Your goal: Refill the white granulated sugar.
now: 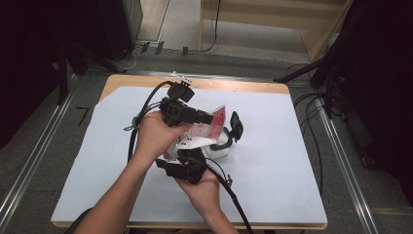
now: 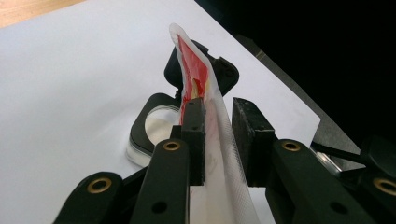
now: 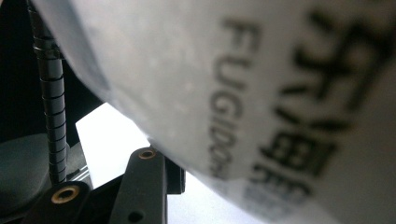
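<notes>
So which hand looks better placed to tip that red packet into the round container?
Probably the left: its fingers bracket the red-and-clear plastic packet directly above the open black-lidded round container.

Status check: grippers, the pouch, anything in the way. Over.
Left gripper around red-and-white pouch, gap at one jaw. Right gripper under pouch, jaw state unclear. Open black-lidded container right behind pouch.

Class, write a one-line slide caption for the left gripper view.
Left gripper jaws flank a red-and-white plastic pouch above an open-lidded container on the white table.
</notes>
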`<state>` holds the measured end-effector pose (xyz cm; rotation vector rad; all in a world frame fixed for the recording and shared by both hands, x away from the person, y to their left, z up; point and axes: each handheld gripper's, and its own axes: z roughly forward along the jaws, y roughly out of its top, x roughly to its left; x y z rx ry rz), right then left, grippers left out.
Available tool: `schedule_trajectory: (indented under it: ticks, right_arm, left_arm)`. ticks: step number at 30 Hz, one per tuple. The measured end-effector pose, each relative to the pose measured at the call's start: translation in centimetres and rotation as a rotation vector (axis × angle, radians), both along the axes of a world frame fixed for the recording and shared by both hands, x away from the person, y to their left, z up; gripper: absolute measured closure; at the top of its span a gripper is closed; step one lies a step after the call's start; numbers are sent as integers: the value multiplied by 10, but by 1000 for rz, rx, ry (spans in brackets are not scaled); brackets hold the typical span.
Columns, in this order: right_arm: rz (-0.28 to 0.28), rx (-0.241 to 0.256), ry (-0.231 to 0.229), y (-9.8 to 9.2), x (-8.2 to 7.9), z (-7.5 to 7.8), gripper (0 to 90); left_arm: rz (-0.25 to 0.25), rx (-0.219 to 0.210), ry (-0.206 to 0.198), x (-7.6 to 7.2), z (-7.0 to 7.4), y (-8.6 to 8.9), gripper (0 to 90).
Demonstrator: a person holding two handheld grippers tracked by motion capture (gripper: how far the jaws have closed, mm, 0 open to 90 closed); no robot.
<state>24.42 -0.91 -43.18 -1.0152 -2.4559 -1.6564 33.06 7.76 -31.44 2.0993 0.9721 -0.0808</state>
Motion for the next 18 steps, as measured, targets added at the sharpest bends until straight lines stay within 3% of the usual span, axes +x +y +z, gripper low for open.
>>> schedule_trajectory:
  ticks: [12, 18]
  right_arm:
    - [-1, -1, -5, -1, -1, 2, 633]
    - [1, 6, 3, -3, 0, 2, 632]
  left_arm:
    - [-9, -11, -7, -2, 2, -2, 758]
    - [-5, 8, -12, -1, 2, -4, 758]
